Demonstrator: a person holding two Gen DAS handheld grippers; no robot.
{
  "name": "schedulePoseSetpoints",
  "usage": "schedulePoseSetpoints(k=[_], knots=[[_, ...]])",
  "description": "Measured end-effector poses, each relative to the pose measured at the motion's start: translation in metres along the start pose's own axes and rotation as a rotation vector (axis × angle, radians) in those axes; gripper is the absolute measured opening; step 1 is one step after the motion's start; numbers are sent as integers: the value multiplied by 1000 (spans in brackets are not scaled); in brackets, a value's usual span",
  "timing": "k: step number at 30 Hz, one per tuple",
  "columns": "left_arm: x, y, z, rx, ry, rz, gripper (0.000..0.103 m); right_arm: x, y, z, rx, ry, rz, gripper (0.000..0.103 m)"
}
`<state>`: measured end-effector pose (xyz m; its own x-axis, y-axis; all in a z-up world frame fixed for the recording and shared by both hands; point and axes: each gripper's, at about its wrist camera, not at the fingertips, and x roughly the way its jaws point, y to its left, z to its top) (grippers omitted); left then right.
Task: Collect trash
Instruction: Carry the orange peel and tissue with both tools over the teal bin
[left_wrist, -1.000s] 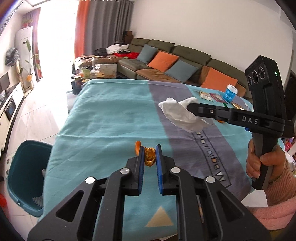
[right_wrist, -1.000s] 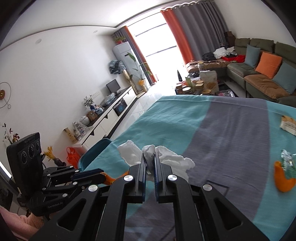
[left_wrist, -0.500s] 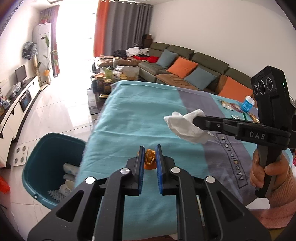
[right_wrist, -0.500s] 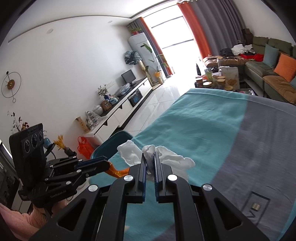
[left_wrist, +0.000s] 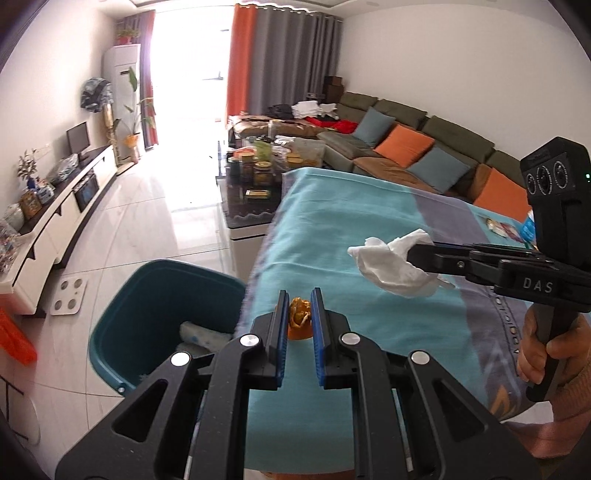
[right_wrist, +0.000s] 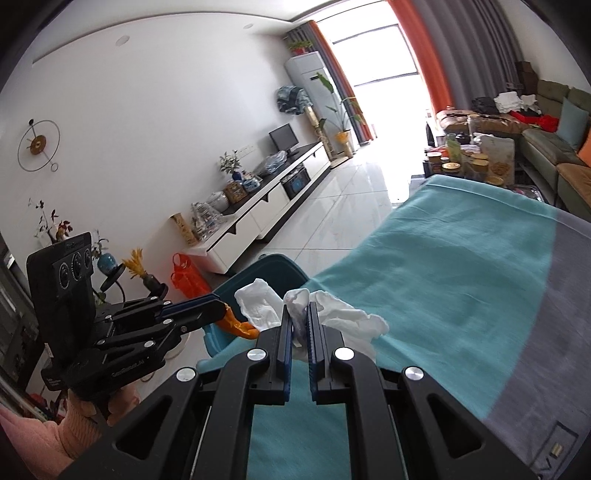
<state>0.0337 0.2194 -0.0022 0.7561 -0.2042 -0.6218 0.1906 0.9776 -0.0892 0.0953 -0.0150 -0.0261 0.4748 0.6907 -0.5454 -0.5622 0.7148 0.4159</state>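
Both loads have swung toward the table's left edge in the last second. My left tongs (left_wrist: 298, 314) clamp the orange scrap (left_wrist: 300, 320) just short of that edge. My right tongs (right_wrist: 297, 325) pinch the white tissue (left_wrist: 393, 267), which hangs above the cloth. The teal bin (left_wrist: 140, 295) on the floor beside that edge has come fully into view, with paper already inside. Drop is next, I judge.

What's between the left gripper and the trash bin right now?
Only the tablecloth's edge, then open air down to the bin, seen in the left wrist view. The left gripper holds an orange wrapper.
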Motion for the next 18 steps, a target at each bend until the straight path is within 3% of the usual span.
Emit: schedulePoseSetpoints(k=[18], knots=[[-9, 75, -7, -98, -10, 127, 12, 54, 42, 21, -68, 68, 71, 6]])
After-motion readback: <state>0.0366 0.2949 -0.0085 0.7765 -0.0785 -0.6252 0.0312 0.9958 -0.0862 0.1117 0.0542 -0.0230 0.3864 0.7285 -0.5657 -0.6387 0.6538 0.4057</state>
